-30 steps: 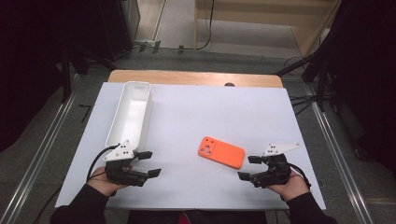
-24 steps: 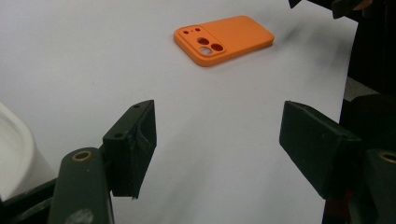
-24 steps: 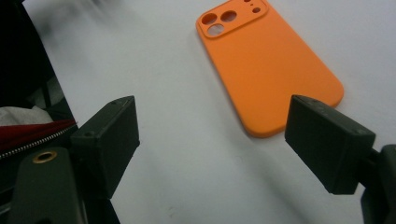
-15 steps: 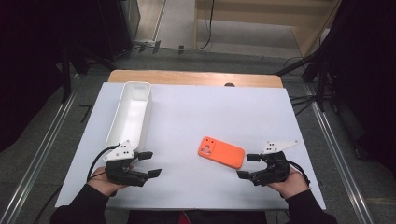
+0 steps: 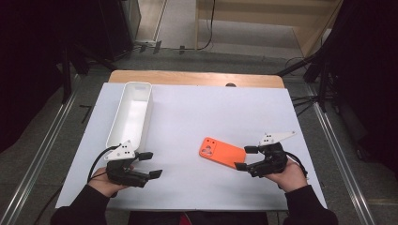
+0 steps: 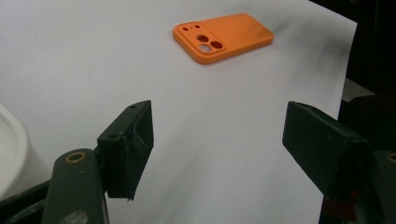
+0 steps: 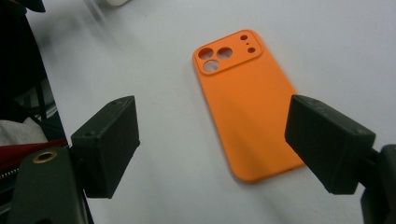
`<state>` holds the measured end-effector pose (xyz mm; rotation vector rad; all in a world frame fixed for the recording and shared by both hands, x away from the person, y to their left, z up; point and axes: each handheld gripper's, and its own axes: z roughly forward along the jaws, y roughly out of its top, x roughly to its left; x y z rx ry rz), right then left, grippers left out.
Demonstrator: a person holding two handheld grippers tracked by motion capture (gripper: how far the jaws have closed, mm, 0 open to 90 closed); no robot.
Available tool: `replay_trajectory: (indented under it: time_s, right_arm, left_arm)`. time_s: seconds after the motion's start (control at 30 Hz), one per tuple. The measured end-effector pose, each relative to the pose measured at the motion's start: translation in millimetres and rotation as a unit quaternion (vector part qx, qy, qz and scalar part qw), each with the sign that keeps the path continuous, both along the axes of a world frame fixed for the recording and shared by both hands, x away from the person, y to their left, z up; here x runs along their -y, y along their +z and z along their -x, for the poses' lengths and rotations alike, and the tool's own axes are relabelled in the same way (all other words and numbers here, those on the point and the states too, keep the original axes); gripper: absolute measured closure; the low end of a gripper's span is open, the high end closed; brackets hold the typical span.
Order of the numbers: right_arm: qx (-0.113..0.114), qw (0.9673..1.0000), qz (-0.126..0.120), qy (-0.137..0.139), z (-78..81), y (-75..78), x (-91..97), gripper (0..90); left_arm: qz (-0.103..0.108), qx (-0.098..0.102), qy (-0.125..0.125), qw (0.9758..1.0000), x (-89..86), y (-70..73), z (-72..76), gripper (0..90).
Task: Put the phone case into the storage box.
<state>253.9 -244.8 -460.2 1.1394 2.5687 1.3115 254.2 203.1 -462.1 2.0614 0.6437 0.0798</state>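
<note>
Right tool: jaws wide apart, nothing held; orange phone case just ahead at its 9 o'clock, near end betw. the jaws, untouched.
Left tool: jaws have just been opening, wide, nothing betw. them.
Case: flat on white counter, camera cutouts up.
White tray: 12 o'clock of left tool.

Even overhead light falls on the white table, bright against a dark, dim room around it. Soft grey shadows lie on the table beside the orange phone case. Close views look slightly soft, with motion smear near the case's upper-left.
</note>
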Motion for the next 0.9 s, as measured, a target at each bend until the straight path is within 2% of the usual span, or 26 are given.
replay_trajectory:
  time_s: [0.37,0.63,0.7,0.83,0.9]
  right_arm:
    - [-0.003,0.9999,0.008,0.012,-12.3,1.2,-6.5,16.8]
    - [-0.003,0.9997,0.0,0.023,-23.4,3.2,-13.5,16.6]
    - [-0.006,0.9996,-0.001,0.027,-26.1,2.6,-14.9,9.7]
    - [-0.008,0.9996,-0.007,0.024,-32.5,2.5,-15.1,9.4]
    - [-0.01,0.9997,-0.003,0.024,-35.3,2.2,-15.6,9.4]
  left_arm:
    - [0.0,-0.001,0.001,1.0,-0.1,-0.1,-0.2,25.0]
    - [-0.002,-0.003,0.002,1.0,-0.4,0.0,-0.7,25.1]
    - [-0.003,-0.004,0.002,1.0,-0.3,0.0,-0.8,25.0]
    - [-0.002,-0.003,0.001,1.0,-0.3,0.2,-0.6,25.0]
    - [-0.003,-0.003,0.001,1.0,-0.3,0.2,-0.6,25.1]
